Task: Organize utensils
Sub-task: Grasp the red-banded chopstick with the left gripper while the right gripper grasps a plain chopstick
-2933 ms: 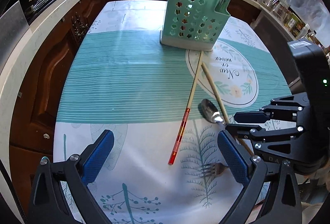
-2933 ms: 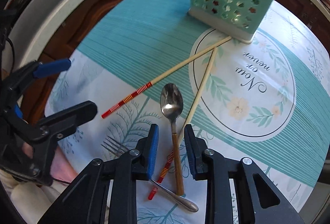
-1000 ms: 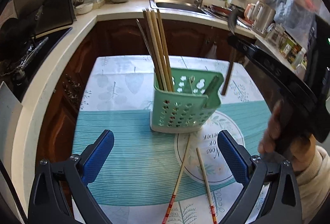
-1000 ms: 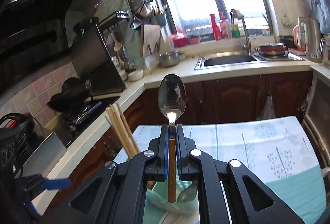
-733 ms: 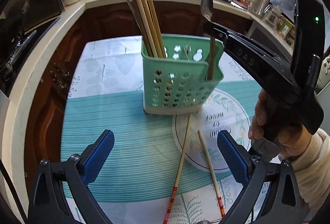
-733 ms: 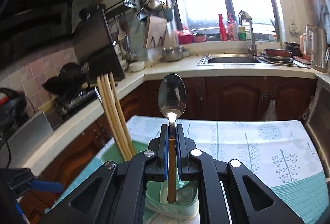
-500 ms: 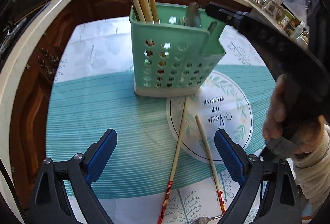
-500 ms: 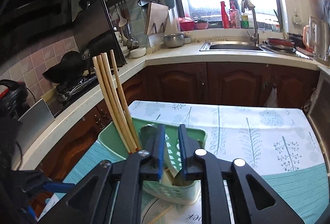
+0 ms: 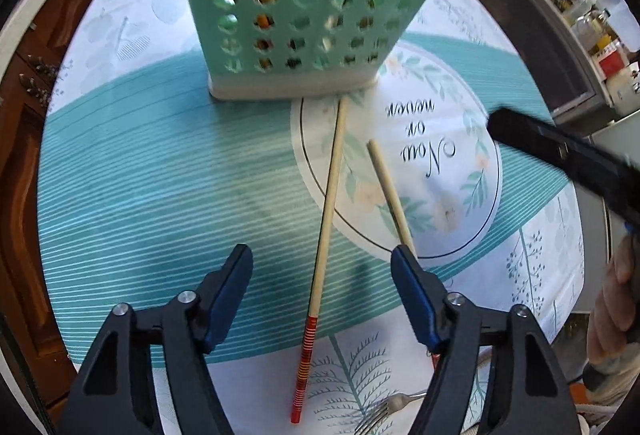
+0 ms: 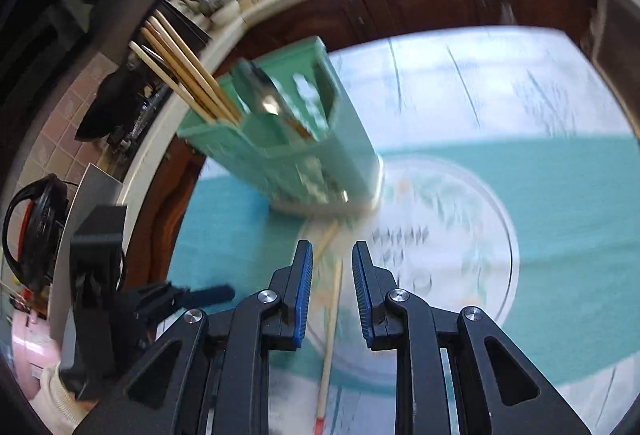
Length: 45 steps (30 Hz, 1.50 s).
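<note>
Left gripper (image 9: pixel 322 273) jaws closing round the chopstick (image 9: pixel 328 203), not gripping yet; right gripper (image 10: pixel 328 291) jaws narrow, empty. Risk: chopstick's rolling off bench (image 9: pixel 140 171) w/ off-centre pinch.

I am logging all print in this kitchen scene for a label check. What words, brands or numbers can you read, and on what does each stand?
"Now or never": script inside the floral ring on the tablecloth, upside down in the left wrist view.
Same print in the right wrist view: blurred, unreadable.
Jars on the right shelf: labels too small to read.
No other text shows.
</note>
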Motion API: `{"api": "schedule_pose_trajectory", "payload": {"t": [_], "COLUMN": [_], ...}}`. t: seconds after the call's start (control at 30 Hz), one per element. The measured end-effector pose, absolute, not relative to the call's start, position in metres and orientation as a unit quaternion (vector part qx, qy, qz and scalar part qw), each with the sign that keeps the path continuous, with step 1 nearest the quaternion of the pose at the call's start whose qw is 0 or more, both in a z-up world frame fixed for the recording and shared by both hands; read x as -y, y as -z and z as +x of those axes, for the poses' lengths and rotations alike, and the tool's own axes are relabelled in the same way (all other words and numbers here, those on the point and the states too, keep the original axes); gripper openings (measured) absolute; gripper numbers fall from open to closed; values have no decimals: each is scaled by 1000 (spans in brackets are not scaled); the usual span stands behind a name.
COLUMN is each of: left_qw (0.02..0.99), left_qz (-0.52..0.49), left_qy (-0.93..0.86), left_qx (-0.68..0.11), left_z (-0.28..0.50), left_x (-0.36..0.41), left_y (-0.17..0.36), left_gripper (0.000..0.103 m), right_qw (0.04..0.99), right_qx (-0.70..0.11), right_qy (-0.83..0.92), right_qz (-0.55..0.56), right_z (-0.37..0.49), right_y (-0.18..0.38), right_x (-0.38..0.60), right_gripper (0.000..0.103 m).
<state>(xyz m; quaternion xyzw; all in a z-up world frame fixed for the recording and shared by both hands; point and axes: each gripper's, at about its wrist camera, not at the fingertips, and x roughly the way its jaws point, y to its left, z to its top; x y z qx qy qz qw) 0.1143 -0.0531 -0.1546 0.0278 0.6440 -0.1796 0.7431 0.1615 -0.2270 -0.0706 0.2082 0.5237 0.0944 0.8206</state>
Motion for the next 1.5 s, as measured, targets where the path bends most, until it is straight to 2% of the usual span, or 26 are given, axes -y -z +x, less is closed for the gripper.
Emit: {"api": "schedule_pose_trajectory", "payload": {"t": [0.23, 0.3, 0.37, 0.53, 0.6, 0.63, 0.67, 0.87, 1.1, 1.3, 1.37, 1.43, 1.5], "left_qw": [712, 704, 693, 692, 695, 696, 694, 691, 697, 705, 711, 716, 726], "left_qz": [83, 100, 109, 118, 130, 132, 120, 80, 45, 20, 15, 7, -2], "left_qy": [182, 181, 178, 177, 169, 164, 165, 160, 149, 145, 143, 141, 142], "left_qx": [-673, -679, -690, -690, -686, -686, -691, -700, -700, -694, -689, -683, -673], "left_z": [119, 119, 119, 120, 120, 120, 124, 125, 106, 94, 92, 85, 82], "left_x": [74, 83, 89, 97, 94, 92, 89, 67, 41, 21, 10, 0, -9], "left_y": [164, 169, 176, 176, 174, 174, 174, 174, 172, 163, 158, 153, 145], "left_gripper": [64, 58, 46, 42, 26, 6, 4, 3, 3, 3, 3, 3, 3], "right_qw": [787, 784, 782, 784, 781, 779, 778, 761, 751, 759, 766, 768, 763], "right_qx": [-568, -572, -573, -570, -574, -577, -579, -610, -643, -647, -640, -637, -642], "right_qy": [-95, -98, -102, -116, -120, -120, -123, -129, -110, -70, -54, -50, -67], "right_qz": [220, 221, 222, 218, 215, 214, 211, 182, 99, 7, -23, -28, 18], "right_z": [137, 133, 130, 129, 128, 129, 131, 140, 154, 154, 151, 149, 150], "right_y": [95, 101, 105, 110, 112, 107, 108, 121, 129, 135, 139, 139, 139], "right_x": [222, 218, 218, 211, 206, 207, 205, 181, 137, 101, 94, 90, 96], "right_gripper": [21, 21, 21, 21, 21, 21, 21, 21, 21, 14, 8, 7, 6]}}
